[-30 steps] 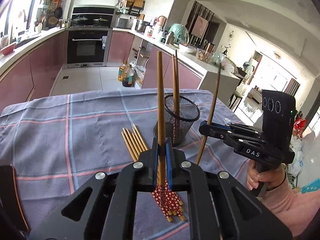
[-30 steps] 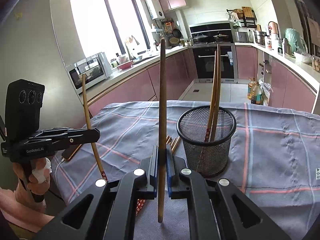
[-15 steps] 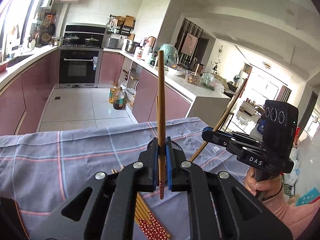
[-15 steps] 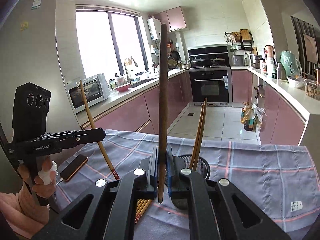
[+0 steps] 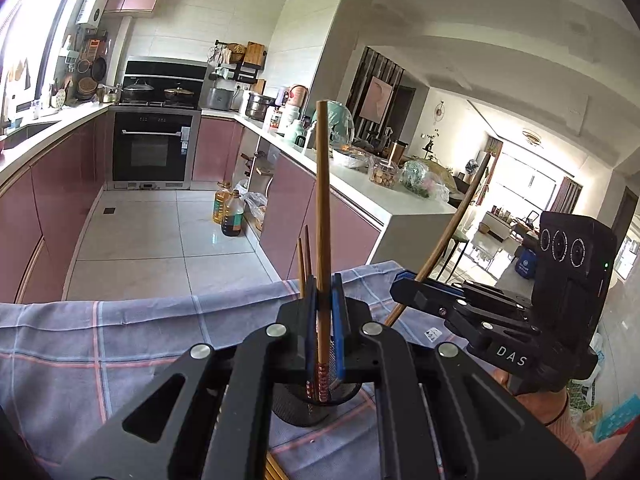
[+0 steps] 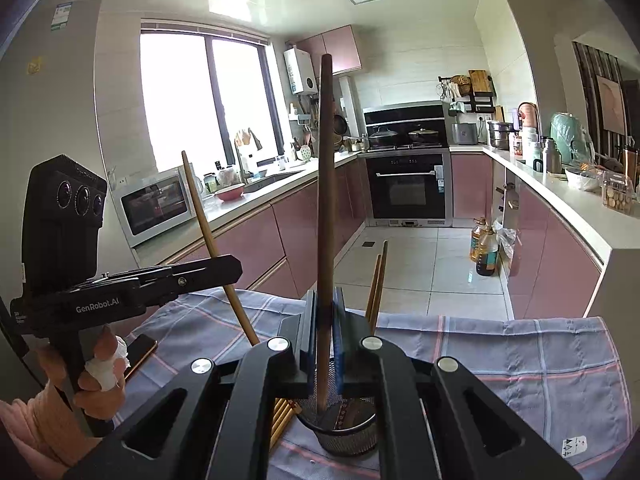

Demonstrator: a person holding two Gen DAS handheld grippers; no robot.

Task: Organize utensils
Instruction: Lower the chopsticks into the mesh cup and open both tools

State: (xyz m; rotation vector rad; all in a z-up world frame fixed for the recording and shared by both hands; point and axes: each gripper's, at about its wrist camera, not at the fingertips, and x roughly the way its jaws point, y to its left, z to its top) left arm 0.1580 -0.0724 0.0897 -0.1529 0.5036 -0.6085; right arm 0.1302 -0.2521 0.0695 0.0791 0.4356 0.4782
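Observation:
My left gripper is shut on an upright light-wood chopstick; its red-patterned lower end hangs over the mouth of the black mesh cup. Two chopsticks stand in that cup. My right gripper is shut on a darker chopstick, whose lower tip sits at the rim of the mesh cup. Each wrist view shows the other gripper from the side: the right gripper and the left gripper, each holding its slanted chopstick. Loose chopsticks lie beside the cup.
A checked grey-blue cloth covers the table. A phone lies near the table's left edge, by the hand on the left gripper. Behind the table are the kitchen floor, pink cabinets and a crowded counter.
Both grippers have risen with their chopsticks. The cup and the loose chopsticks have dropped low in both views, and the held chopsticks' lower ends now hang at the cup's mouth.

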